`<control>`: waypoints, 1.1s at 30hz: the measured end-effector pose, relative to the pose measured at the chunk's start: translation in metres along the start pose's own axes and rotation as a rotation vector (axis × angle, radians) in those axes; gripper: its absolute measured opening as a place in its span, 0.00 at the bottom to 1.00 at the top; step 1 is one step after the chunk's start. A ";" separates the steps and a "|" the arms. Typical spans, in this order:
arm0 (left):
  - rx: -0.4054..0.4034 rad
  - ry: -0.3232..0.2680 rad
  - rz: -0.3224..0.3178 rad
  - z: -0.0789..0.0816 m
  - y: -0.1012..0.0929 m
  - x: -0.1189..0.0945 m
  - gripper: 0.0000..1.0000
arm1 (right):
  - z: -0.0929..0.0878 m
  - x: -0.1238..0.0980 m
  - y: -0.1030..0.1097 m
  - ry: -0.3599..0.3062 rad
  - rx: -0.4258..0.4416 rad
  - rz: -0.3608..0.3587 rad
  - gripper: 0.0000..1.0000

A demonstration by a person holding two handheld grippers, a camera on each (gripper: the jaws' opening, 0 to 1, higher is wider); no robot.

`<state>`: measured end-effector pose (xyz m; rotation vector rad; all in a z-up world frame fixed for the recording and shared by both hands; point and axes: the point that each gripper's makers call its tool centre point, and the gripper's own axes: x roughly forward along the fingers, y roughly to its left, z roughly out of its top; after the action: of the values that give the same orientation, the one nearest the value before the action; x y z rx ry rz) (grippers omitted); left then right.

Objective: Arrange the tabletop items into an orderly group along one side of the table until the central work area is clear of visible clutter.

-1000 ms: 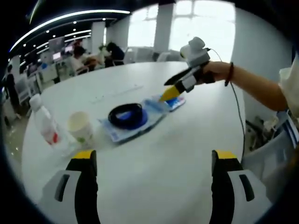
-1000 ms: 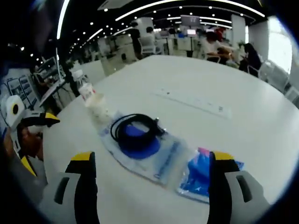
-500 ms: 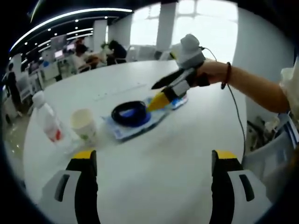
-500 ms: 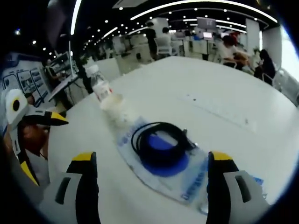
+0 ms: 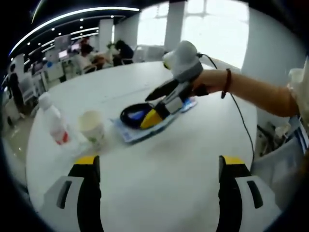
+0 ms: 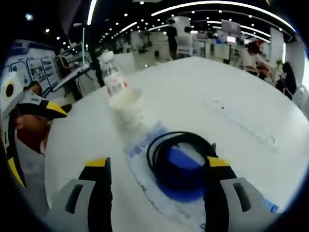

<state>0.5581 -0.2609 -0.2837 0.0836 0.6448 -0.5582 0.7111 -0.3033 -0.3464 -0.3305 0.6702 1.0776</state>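
White round bench (image 5: 174,159) is seen carrying all items in a loose line across its middle. Landmark taken: the clear pouch (image 6: 149,179), lying flat with a blue disc inside.

Black cable (image 6: 181,152), coiled, rests on top of the pouch. Cup (image 6: 124,102) stands just beside the pouch's far end; bottle (image 6: 112,77) stands just beyond the cup. A blue packet (image 5: 189,102) lies at the pouch's other end, partly hidden by the right tool.

Right tool (image 6: 154,166): jaws spread, nothing held, set astride the pouch with the cable coil directly between and just ahead of them. In the left gripper view the right tool (image 5: 155,108) is seen angled down over the coil, tips at or very near it; contact cannot be confirmed.

Left tool (image 5: 157,164): jaws spread, empty, well apart from the pouch, over bare bench.

Judgement: the right hand is much the nearer. The pouch's long axis runs roughly along the tool's line of sight, toward the cup, so a grasp of the coil is judged to need only a short descent.
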 end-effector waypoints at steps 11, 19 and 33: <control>-0.002 -0.002 0.017 0.003 0.006 -0.005 0.99 | -0.001 0.027 0.004 0.035 -0.047 0.006 0.53; -0.020 -0.015 0.027 0.006 0.009 -0.008 0.99 | -0.007 0.041 0.002 0.073 -0.062 -0.014 0.39; -0.021 -0.014 0.035 0.007 0.010 -0.010 0.99 | -0.010 0.043 -0.001 0.096 -0.071 -0.054 0.22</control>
<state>0.5605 -0.2491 -0.2736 0.0712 0.6344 -0.5174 0.7217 -0.2787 -0.3818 -0.4618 0.7051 1.0406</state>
